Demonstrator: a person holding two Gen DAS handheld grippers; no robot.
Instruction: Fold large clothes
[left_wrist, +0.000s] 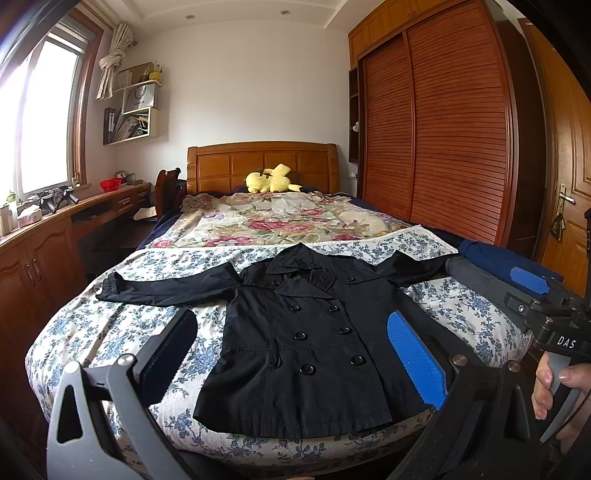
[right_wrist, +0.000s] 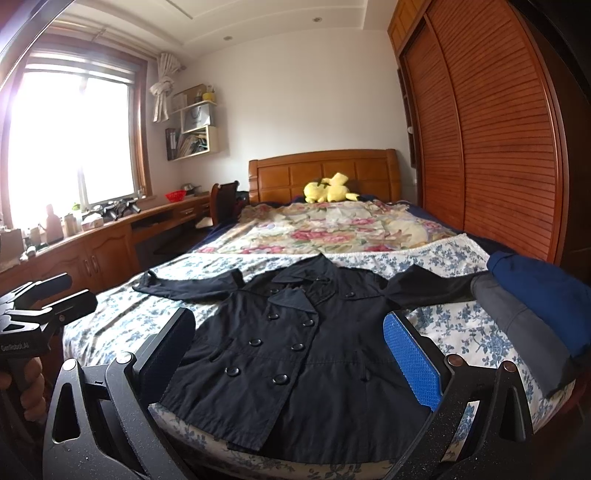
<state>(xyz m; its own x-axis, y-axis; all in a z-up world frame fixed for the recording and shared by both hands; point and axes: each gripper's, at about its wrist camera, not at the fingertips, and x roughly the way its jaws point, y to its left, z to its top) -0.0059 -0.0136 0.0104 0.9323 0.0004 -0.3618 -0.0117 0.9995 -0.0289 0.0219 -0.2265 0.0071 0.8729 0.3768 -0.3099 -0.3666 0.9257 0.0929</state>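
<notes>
Folding has not begun: coat (left_wrist: 306, 332) lies flat on bed (left_wrist: 110, 332), front up, both sleeves spread. Left gripper (left_wrist: 291, 369) and right gripper (right_wrist: 291, 354) hover above the hem, jaws wide apart, empty. Right cuff is hidden behind stacked clothes (right_wrist: 535, 306); near hem is partly cut off.

Light: we see daylight from the window (right_wrist: 74, 136) at left, blown out white with haze around it.
Room: evenly bright, shadows soft.
Edges: strong fisheye bending, dark corners.
Focus: sharp across both views.
</notes>
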